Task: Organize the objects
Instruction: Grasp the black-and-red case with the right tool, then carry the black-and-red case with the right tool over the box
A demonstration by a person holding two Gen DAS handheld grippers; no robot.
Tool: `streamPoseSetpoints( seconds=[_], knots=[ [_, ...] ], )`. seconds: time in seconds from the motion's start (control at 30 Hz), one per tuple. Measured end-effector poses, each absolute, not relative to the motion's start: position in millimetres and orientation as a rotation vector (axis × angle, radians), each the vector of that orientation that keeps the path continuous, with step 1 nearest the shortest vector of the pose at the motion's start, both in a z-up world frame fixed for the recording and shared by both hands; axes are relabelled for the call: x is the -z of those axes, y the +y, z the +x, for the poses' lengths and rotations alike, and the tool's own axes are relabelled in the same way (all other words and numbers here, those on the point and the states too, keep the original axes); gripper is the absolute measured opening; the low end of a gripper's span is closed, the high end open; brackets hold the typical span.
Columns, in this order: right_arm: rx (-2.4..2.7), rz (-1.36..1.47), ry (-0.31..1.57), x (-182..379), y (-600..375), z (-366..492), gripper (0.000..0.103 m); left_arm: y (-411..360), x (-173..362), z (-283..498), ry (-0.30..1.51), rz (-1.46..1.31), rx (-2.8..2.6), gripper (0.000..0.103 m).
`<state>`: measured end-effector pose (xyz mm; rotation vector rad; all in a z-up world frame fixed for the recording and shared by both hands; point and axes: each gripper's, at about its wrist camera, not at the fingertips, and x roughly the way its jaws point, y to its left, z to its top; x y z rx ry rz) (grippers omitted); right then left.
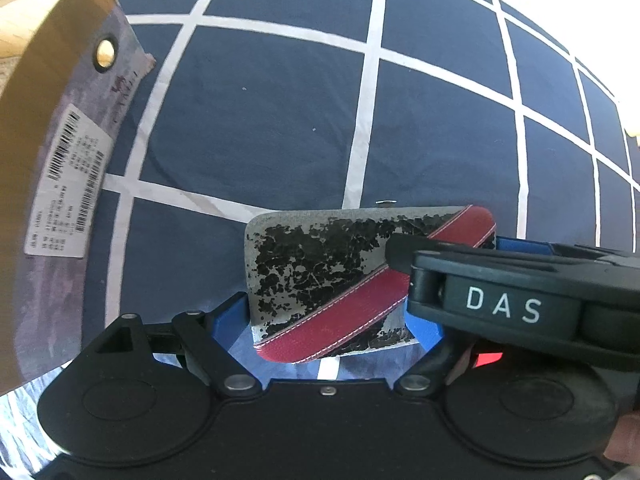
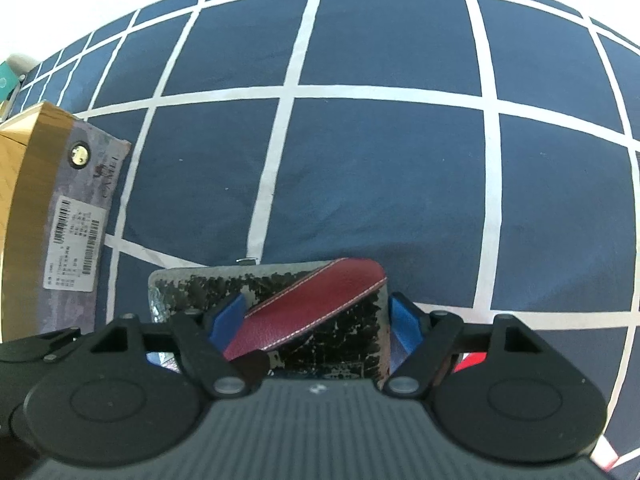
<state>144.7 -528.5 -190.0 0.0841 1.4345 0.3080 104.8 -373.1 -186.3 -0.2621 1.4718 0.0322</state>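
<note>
The left gripper (image 1: 326,316) is pointing steeply downward, its blue pads (image 1: 230,320) standing apart. The right gripper (image 2: 316,320) is also pointing steeply down, crossing the left gripper's right side, its blue pads (image 2: 404,320) likewise spread. Fingertips of a hand (image 1: 622,436) are showing at the lower right edge.

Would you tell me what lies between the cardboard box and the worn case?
Only bare checked cloth lies between cardboard box and worn case, clearest in the right wrist view.

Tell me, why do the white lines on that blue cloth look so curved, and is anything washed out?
Left wrist view: the fisheye lens bows the grid bedsheet; its top right corner glares white. Right wrist view: same bowing, top edge overexposed; the worn wallet stays sharp.
</note>
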Motion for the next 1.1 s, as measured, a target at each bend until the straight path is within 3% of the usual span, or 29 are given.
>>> streamPoseSetpoints(
  seconds=[1.1],
  knots=[
    [-0.262, 0.107, 1.215, 72.4, -475.1, 29.1, 0.077, -315.1, 71.6, -1.0, 1.254, -0.189, 0.036, 0.082]
  ],
)
